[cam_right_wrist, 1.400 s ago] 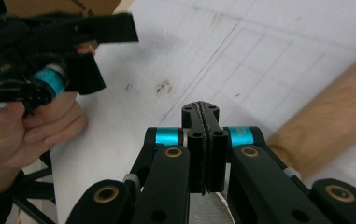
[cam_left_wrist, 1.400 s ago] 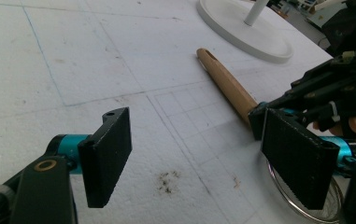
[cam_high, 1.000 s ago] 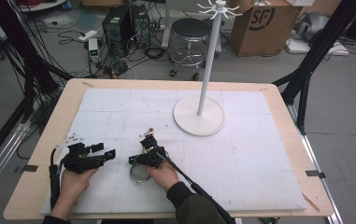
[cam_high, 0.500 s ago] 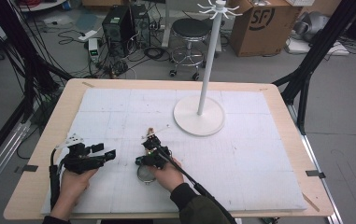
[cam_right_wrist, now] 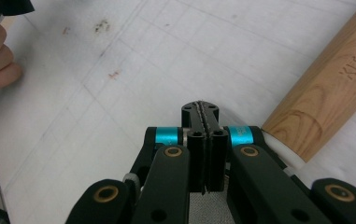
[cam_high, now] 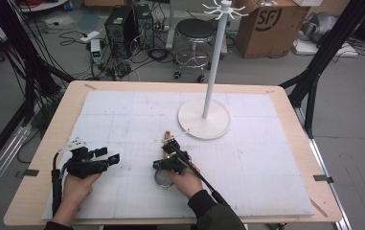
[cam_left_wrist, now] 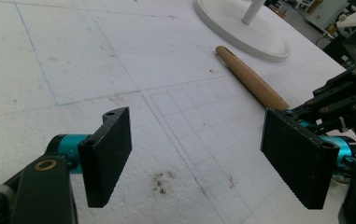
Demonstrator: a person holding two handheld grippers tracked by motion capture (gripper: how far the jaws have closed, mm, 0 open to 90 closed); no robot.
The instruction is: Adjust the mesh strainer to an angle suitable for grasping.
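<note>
Left gripper gaping wide, idle. Right gripper pinched shut, nothing seen between its jaws, just beside the mesh strainer lying flat on the foam mat. Best to open up, shift across, clamp the wooden handle squarely. Lies lengthwise away from the person, handle tip toward the hanging stand's base.

Premises present as a lab or test workshop, not a home. A wooden tabletop carries a gridded white foam sheet. Black camera-rig struts flank it. On the grey floor behind: computer towers, a power strip with loose cables, a black stool, an opened shipping carton
</note>
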